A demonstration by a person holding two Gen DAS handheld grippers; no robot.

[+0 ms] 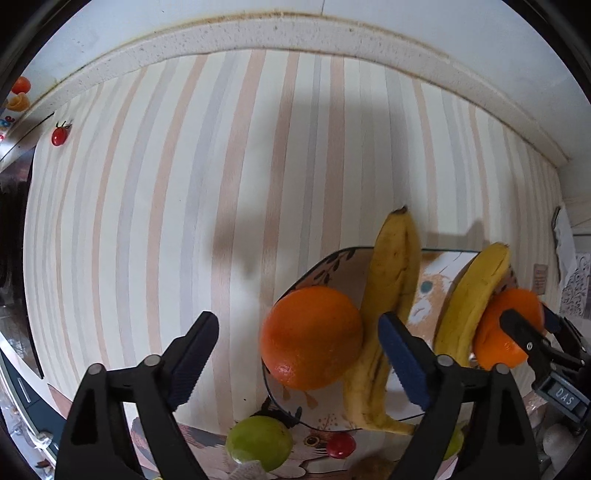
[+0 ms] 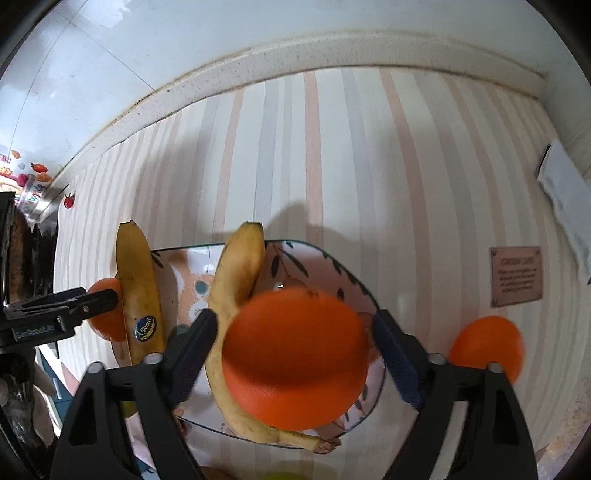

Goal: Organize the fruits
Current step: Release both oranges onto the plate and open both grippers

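A patterned plate (image 1: 343, 266) (image 2: 347, 280) holds two bananas (image 1: 391, 280) (image 2: 236, 280) and an orange (image 1: 312, 338) at its left rim. My left gripper (image 1: 299, 365) is open and empty, just in front of that orange. My right gripper (image 2: 291, 354) is open around a second, blurred orange (image 2: 295, 358) over the plate's right part, with gaps between the fingers and the fruit. In the left wrist view the right gripper's fingers (image 1: 524, 336) stand at that orange (image 1: 506, 328). A third orange (image 2: 487, 347) lies on the striped cloth, right of the plate.
A green apple (image 1: 258, 443) and a small red fruit (image 1: 340, 445) lie on a cat-print mat in front of the plate. A small brown card (image 2: 517, 275) lies at the right. A tomato (image 1: 60, 134) sits far left. The wall ledge (image 1: 295, 33) bounds the cloth behind.
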